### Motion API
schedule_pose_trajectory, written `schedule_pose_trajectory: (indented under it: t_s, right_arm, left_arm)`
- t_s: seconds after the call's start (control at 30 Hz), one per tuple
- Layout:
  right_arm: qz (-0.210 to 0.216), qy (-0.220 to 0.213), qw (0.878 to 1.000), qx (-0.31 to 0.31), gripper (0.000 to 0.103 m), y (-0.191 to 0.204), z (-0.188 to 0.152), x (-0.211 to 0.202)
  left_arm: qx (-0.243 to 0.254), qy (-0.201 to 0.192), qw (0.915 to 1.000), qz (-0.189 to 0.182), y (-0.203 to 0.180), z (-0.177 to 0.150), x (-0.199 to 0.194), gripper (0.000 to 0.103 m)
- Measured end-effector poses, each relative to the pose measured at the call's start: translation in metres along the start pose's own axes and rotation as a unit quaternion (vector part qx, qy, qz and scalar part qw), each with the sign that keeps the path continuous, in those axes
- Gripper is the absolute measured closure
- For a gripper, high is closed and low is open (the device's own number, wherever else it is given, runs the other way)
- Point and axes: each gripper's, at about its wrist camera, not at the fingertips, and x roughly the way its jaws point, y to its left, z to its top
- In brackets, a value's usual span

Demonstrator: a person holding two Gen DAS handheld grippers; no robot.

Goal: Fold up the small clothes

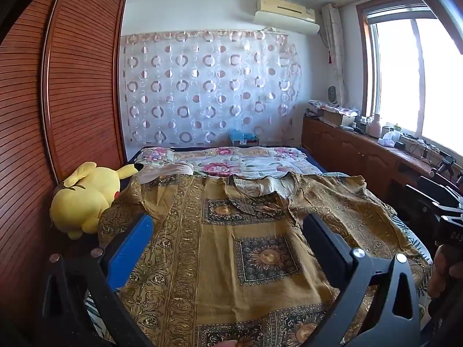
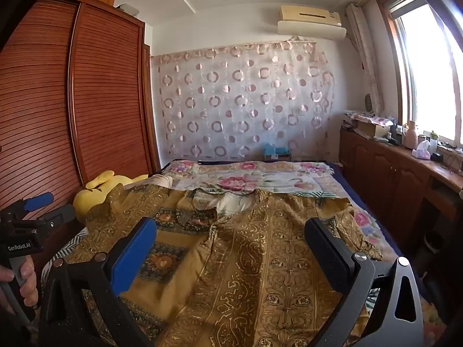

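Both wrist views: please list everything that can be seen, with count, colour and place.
garment: one, golden brown with dark patterned squares, spread flat on the bed, neckline away from the cameras
bed: one, floral sheet in pink and white, under the garment
plush toy: one, yellow, on the bed's left edge by the wardrobe
wardrobe: one, reddish brown, slatted doors, left
curtain: one, white with pink rings, far wall
air conditioner: one, cream, above the curtain
window: one, bright, right
cabinet: one, brown, cluttered top, under the window
left gripper: one, jaws open above the garment
right gripper: one, jaws open above the garment
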Motion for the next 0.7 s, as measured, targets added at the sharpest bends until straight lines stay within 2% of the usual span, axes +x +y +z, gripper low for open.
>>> schedule_pose_trajectory:
  t_s: [0.7]
  right_arm:
    - [0.003, 0.0, 1.0, -0.003, 0.001, 0.002, -0.001, 0.0]
  left_arm:
    - [-0.011, -0.01, 0.9999, -0.004, 0.011, 0.008, -0.009, 0.0]
